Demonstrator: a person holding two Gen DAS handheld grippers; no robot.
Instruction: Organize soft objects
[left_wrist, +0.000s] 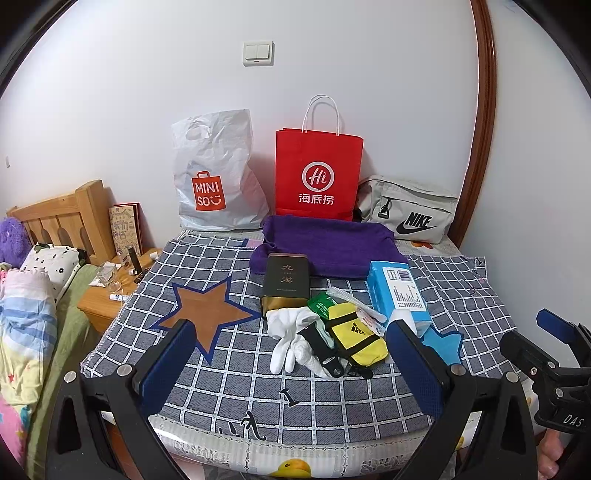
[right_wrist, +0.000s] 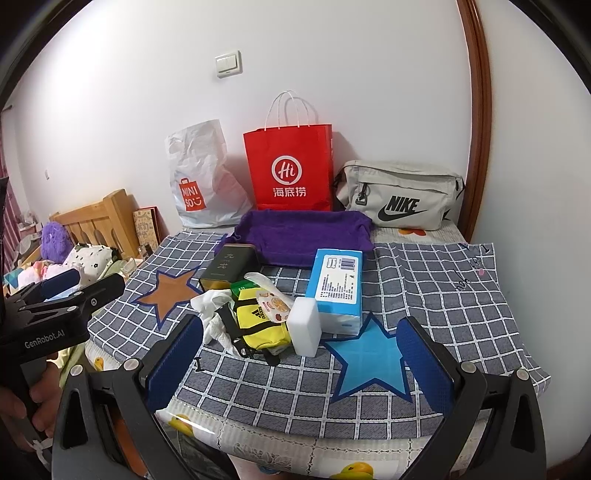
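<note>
A pile lies mid-table on the checked cloth (left_wrist: 258, 391): a white glove (left_wrist: 291, 332), a yellow Adidas pouch (left_wrist: 356, 338), a black strap (left_wrist: 321, 347), a green packet (left_wrist: 321, 304) and a snack packet (right_wrist: 273, 302). Around the pile stand a dark tin (left_wrist: 286, 284), a blue tissue pack (left_wrist: 399, 291) and a white sponge block (right_wrist: 303, 325). A purple towel (left_wrist: 325, 243) is spread behind. My left gripper (left_wrist: 295, 365) hangs open just short of the pile. My right gripper (right_wrist: 301, 363) is open too, near the front edge, holding nothing.
A Miniso plastic bag (left_wrist: 218, 184), a red paper bag (left_wrist: 319, 173) and a grey Nike bag (left_wrist: 410, 210) line the back wall. A brown star (left_wrist: 207, 314) and a blue star (right_wrist: 369, 365) mark the cloth. A bed and a nightstand (left_wrist: 107, 295) sit left.
</note>
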